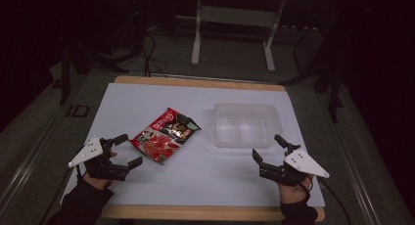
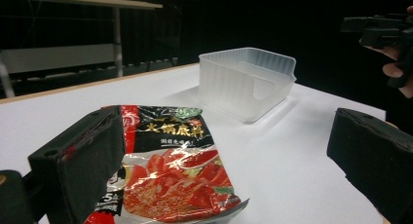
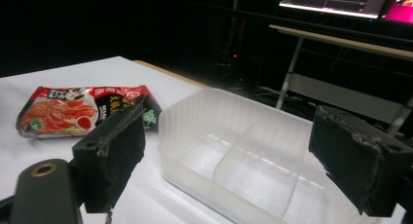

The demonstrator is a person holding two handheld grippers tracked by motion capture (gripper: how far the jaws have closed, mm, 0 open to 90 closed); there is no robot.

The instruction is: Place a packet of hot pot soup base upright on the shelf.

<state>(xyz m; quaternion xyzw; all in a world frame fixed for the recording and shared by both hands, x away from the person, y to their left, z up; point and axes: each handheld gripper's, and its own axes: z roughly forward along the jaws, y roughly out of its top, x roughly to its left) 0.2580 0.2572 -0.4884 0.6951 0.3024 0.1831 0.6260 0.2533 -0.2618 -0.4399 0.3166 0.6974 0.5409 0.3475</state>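
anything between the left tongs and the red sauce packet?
Nothing. In the high view, bare white table separates the open left tongs from the red sauce packet; the left gripper view agrees.

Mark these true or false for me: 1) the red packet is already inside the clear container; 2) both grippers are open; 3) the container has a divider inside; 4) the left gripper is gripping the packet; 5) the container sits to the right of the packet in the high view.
1) False. The red packet lies flat on the white table, apart from the clear container.
2) True. The left gripper and the right gripper both stand with jaws spread and nothing between them.
3) True. The right gripper view shows a divider splitting it into compartments.
4) False. Its jaws are open beside the packet, not closed on it.
5) True.
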